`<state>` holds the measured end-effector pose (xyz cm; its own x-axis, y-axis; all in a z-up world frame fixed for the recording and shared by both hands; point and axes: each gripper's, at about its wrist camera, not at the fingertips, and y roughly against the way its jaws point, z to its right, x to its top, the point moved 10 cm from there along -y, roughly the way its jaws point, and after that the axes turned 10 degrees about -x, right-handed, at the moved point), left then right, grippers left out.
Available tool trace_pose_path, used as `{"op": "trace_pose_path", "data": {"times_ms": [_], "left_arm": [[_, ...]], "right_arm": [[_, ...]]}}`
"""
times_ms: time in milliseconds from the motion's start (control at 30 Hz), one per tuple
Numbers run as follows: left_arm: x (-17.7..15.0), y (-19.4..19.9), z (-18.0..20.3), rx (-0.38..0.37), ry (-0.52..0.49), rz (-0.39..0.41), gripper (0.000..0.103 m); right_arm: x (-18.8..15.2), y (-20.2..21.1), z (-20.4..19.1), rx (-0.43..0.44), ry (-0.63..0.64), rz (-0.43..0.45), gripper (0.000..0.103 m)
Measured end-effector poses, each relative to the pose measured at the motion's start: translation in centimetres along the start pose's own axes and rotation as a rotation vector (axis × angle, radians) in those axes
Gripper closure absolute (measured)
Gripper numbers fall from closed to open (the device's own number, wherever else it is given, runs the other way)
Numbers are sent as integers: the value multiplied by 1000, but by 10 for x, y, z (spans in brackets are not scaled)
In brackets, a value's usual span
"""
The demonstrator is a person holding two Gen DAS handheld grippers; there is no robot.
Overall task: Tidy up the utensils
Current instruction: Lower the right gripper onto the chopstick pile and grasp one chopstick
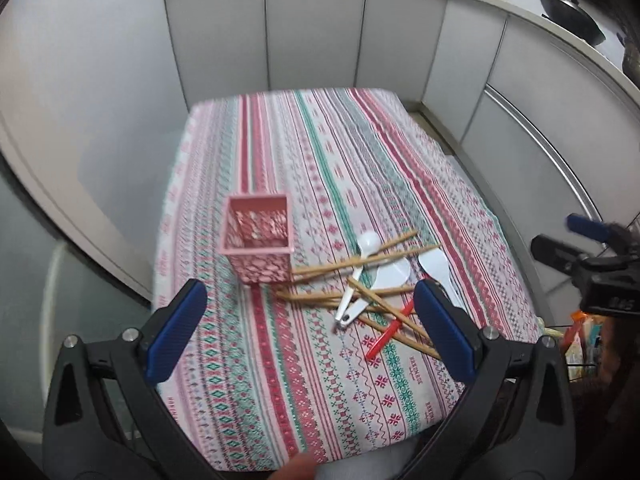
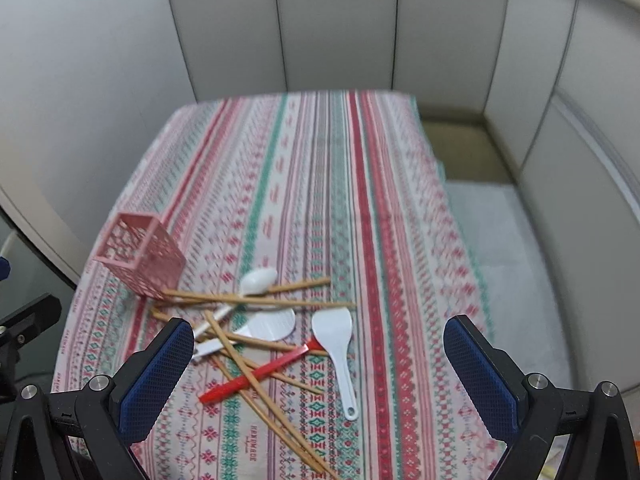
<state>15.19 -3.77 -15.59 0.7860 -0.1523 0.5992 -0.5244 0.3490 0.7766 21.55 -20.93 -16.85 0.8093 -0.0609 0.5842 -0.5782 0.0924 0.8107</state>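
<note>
Both the left gripper (image 1: 310, 324) and right gripper (image 2: 319, 354) hover with fingers spread, holding nothing; the chopsticks (image 2: 256, 300) lie crisscrossed over the spoons (image 2: 336, 340) beside the empty pink holder (image 1: 260, 240), so pulling one could drag others, or tip that light holder, on the patterned tablecloth (image 1: 320, 160) among grey cabinets (image 1: 312, 28)

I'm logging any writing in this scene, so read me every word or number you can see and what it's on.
"HANDMADE": woven into the tablecloth, near edge, right wrist view.
A smaller line beneath it: too blurred to read.
Repeated woven words on the tablecloth in the left wrist view: too blurred to read.
White marking on the right gripper body: unreadable.
</note>
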Motion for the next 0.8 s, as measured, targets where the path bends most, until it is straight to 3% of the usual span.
{"op": "trace_pose_path", "data": {"times_ms": [67, 167, 233, 300, 433, 700, 800], "left_arm": [[-3, -7, -10, -33, 41, 0, 1], [-9, -17, -34, -8, 75, -9, 1], [-12, -20, -41, -14, 81, -29, 3], [-15, -23, -47, -24, 94, -40, 3], [-21, -31, -59, -26, 100, -69, 3], [-31, -51, -68, -52, 114, -133, 3], [-34, -54, -67, -49, 97, -146, 3]], "right_arm": [[-12, -29, -9, 65, 26, -81, 3], [-34, -69, -30, 172, 53, -197, 21], [-45, -89, -43, 188, 94, -245, 38], [-50, -103, -62, 205, 157, -260, 44], [-57, -118, -100, 268, 236, -273, 54], [-64, -149, -133, 232, 348, -303, 67], [-67, -158, -138, 227, 363, -321, 67]]}}
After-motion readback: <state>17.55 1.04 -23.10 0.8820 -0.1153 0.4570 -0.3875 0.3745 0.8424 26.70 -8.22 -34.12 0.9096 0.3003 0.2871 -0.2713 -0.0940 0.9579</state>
